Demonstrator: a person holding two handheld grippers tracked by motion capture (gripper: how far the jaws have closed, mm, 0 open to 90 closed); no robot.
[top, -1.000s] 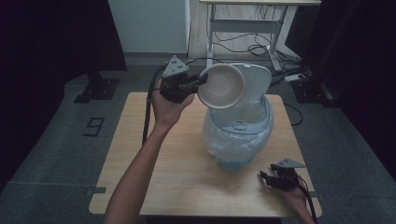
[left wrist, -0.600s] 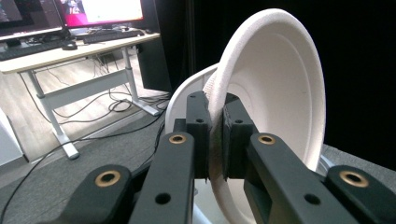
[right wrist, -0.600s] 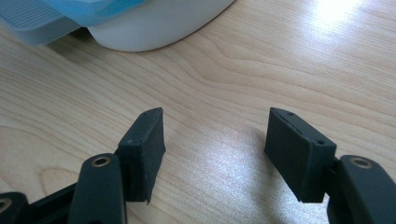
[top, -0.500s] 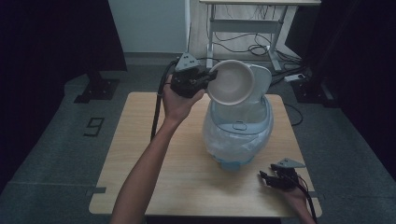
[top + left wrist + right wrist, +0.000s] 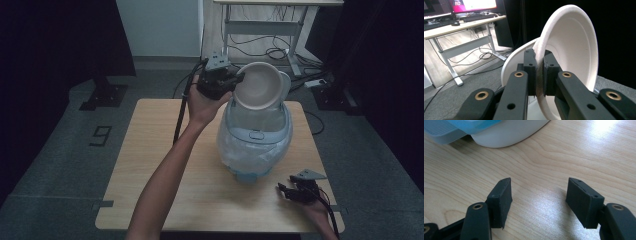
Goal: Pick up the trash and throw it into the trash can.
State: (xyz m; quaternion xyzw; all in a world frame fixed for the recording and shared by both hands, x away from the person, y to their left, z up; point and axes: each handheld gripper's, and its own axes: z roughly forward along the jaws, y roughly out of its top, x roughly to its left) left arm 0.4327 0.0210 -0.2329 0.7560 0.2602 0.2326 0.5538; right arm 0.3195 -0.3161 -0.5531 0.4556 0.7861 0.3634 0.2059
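A white foam bowl hangs tilted on its side above the open top of a pale blue and white bin in the middle of the wooden table. My left gripper is shut on the bowl's rim. In the left gripper view both pads of the left gripper pinch the rim of the bowl, with the bin's raised white lid behind it. My right gripper rests low at the table's front right. In its own view the right gripper stands open over bare wood.
The bin's base lies just beyond the right gripper. A desk frame with cables stands on the floor behind the table. Bare tabletop stretches to the left of the bin.
My left hand has carried the bowl to the right, from beside the bin's left edge to over its top. The right gripper has stayed where it was.
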